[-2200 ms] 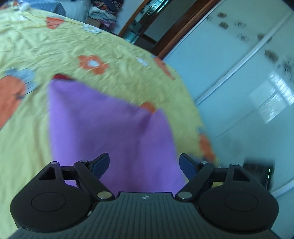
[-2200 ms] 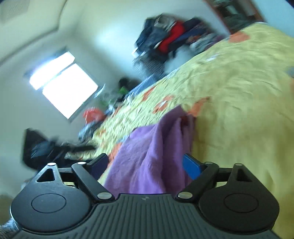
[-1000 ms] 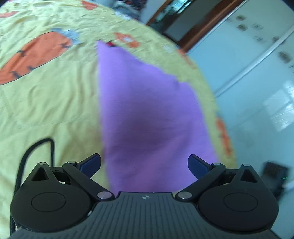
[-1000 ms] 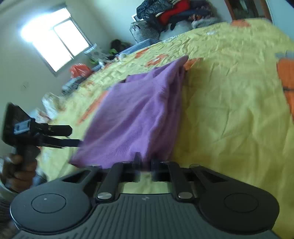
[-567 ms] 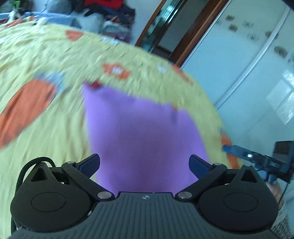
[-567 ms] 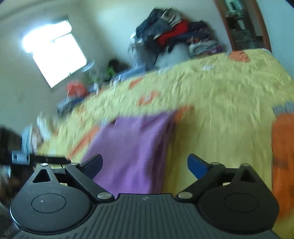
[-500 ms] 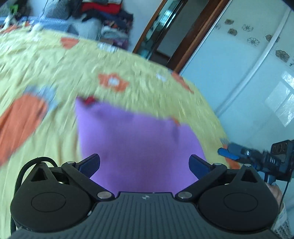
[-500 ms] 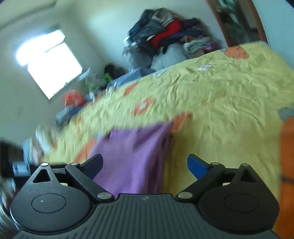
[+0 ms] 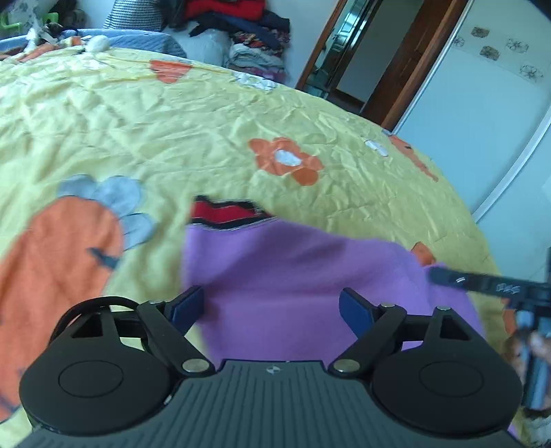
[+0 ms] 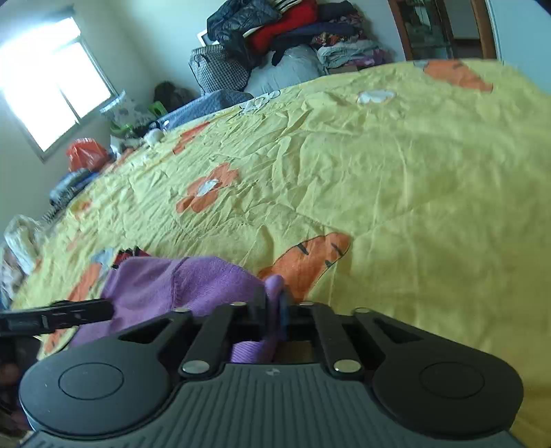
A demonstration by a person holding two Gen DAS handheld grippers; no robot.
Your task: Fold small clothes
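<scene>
A purple garment lies flat on the yellow bed sheet. My left gripper hovers over its near edge, jaws wide and closing, the cloth beneath them and the blue pads not pressing on it. In the right wrist view the garment is bunched at its corner. My right gripper is closing there, with a fold of the purple cloth pinched between its fingers. The right gripper also shows at the garment's right edge in the left wrist view. A red and black piece peeks out from under the garment's far edge.
The sheet carries orange flowers and a carrot print. A pile of clothes is stacked past the far end of the bed. A doorway and a pale wardrobe front stand to the right. A window lights the left.
The right gripper, wide open half a second ago, has closed on the purple garment's corner. The left gripper has slid along the near edge and its jaws have narrowed slightly.
</scene>
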